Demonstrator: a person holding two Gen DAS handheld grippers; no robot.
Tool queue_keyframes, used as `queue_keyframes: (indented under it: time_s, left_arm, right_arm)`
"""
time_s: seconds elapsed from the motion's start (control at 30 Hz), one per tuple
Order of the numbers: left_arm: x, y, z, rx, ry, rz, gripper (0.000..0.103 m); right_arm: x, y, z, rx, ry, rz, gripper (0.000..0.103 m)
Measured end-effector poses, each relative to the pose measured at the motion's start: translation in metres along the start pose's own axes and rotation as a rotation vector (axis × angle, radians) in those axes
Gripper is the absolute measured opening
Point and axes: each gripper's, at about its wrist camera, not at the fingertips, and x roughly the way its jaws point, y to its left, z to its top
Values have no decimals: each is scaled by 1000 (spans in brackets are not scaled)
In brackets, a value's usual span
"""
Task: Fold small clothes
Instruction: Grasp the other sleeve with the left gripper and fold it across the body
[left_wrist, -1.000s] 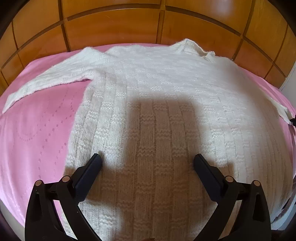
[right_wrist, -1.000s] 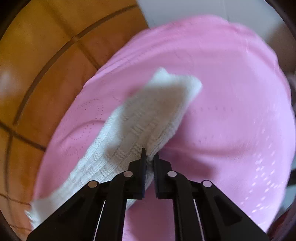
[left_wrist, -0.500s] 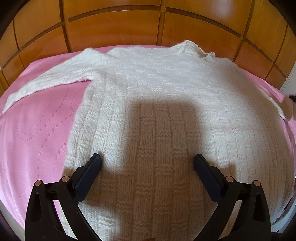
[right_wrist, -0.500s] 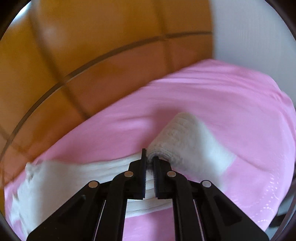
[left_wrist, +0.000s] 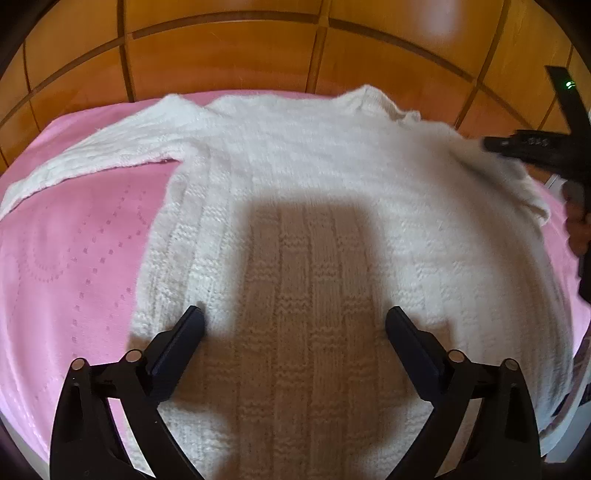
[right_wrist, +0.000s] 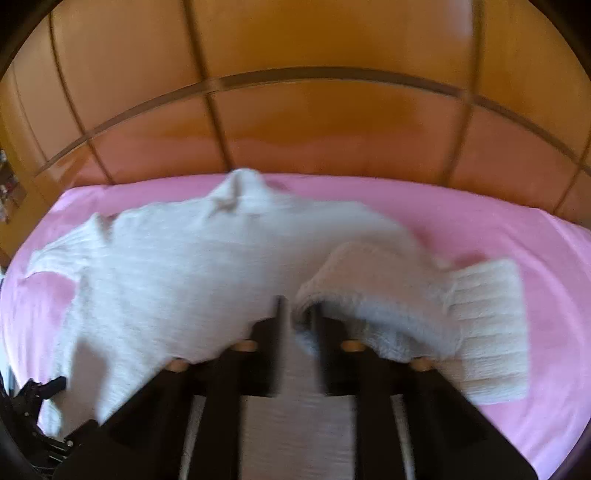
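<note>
A white knitted sweater (left_wrist: 314, 206) lies flat on a pink bedspread (left_wrist: 66, 258), neck toward the wooden headboard. Its left sleeve (left_wrist: 92, 162) lies stretched out to the left. My left gripper (left_wrist: 295, 321) is open and empty, low over the sweater's lower body. My right gripper (right_wrist: 295, 314) is shut on the right sleeve (right_wrist: 388, 295) and holds it lifted, folded back toward the body, with the ribbed cuff (right_wrist: 487, 317) hanging to the right. The right gripper also shows in the left wrist view (left_wrist: 517, 144), at the sweater's right shoulder.
A wooden panelled headboard (left_wrist: 258, 55) runs along the far side of the bed. The pink bedspread (right_wrist: 517, 229) is bare to the right of the sweater. The bed's edge (left_wrist: 569, 387) lies near the sweater's right hem.
My right gripper has carried the right sleeve up and inward from the far right toward the sweater's body, turning to face the headboard. My left gripper has stayed still and open.
</note>
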Motion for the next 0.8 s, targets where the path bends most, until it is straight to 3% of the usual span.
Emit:
queue_keyframes:
  time_s: [0.07,0.17,0.23,0.33,0.57,0.8]
  left_arm:
    - [-4,4,2,-19,-8,-13,88]
    - [-9,7,8,-34,-19,-27,81]
    - [-11,4,17,-34,-34,-45,74]
    - [-14,-9,31,7,-67,-50,72]
    - [-17,-95,74,247,-171,-89,72]
    - [23,-198,102,533,-185,-71,76]
  right_arm:
    - [-7,2,-8,18,-7,15,51]
    - [-24,-11,-25,75,-40,22,69]
    - [-32,-18,-31,108,-52,30,71]
    - [-50,-32,-62,190,-58,59,76]
    - [-59,-50,-127,304,-14,105,77]
    - [-53,-43,-143,311,-68,124,86]
